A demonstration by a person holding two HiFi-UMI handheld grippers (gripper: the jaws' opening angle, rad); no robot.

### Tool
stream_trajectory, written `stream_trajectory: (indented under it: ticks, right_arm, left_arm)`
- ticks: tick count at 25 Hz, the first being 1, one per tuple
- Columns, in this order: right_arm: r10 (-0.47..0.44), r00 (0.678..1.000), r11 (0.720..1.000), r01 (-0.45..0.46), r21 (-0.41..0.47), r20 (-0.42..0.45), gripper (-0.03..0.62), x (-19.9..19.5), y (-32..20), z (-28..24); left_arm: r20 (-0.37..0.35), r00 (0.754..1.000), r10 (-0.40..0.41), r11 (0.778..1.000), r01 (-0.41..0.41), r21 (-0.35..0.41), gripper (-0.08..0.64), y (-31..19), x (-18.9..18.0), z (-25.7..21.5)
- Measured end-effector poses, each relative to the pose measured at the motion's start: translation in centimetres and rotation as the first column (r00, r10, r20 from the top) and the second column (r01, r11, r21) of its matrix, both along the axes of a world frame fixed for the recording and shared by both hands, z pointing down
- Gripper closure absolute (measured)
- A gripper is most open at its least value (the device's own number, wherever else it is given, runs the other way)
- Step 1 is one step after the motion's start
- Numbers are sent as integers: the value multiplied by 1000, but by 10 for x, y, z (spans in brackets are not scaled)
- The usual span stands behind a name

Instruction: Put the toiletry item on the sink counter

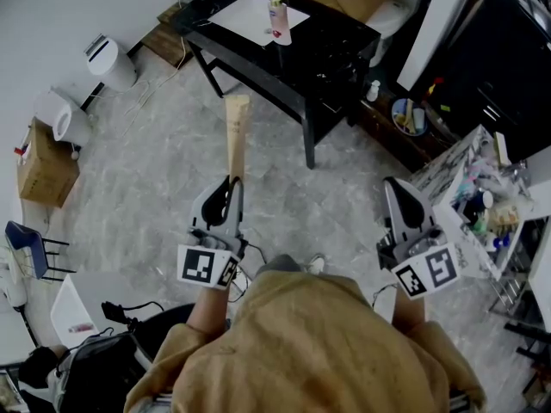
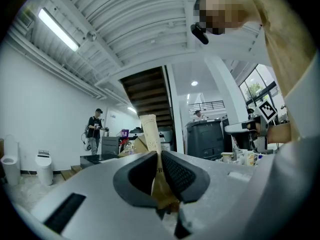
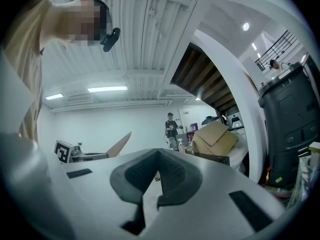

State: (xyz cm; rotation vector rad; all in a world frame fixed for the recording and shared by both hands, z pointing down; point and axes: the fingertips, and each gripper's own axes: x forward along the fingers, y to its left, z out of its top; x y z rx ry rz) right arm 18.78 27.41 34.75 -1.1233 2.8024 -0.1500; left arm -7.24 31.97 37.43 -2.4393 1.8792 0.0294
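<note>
A long tan toiletry tube [image 1: 236,136] sticks out forward from my left gripper [image 1: 229,188], which is shut on its lower end. In the left gripper view the tube [image 2: 150,131] rises between the two dark pads [image 2: 177,174] of that gripper [image 2: 158,159]. My right gripper [image 1: 394,188] is held level with it on the right, shut with nothing in it; its pads meet at the tip [image 3: 157,159]. The black counter [image 1: 331,46] with a white inset [image 1: 250,15] stands ahead, across the floor. A pump bottle [image 1: 277,20] stands on it.
A white bin [image 1: 110,63] and a cardboard box [image 1: 43,166] stand at the left wall. A cluttered shelf unit [image 1: 482,205] is at the right. Grey marbled floor lies between me and the counter. People stand in the distance [image 2: 95,129].
</note>
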Motion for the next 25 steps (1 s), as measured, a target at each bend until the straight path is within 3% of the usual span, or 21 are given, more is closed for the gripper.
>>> stream_trajectory:
  ticks: [11, 17, 25]
  right_arm:
    - [-4, 1000, 999, 4, -38, -13, 591, -7, -52, 23]
    - [30, 999, 998, -32, -59, -37, 591, -27, -128, 25]
    - [52, 996, 997, -56, -52, -77, 591, -102, -257, 9]
  left_arm:
    - [-29, 999, -16, 999, 14, -47, 528, -52, -10, 30]
    - [-38, 999, 27, 999, -29, -43, 529, -135, -27, 37]
    - [-69, 993, 92, 992, -98, -86, 529, -264, -85, 50]
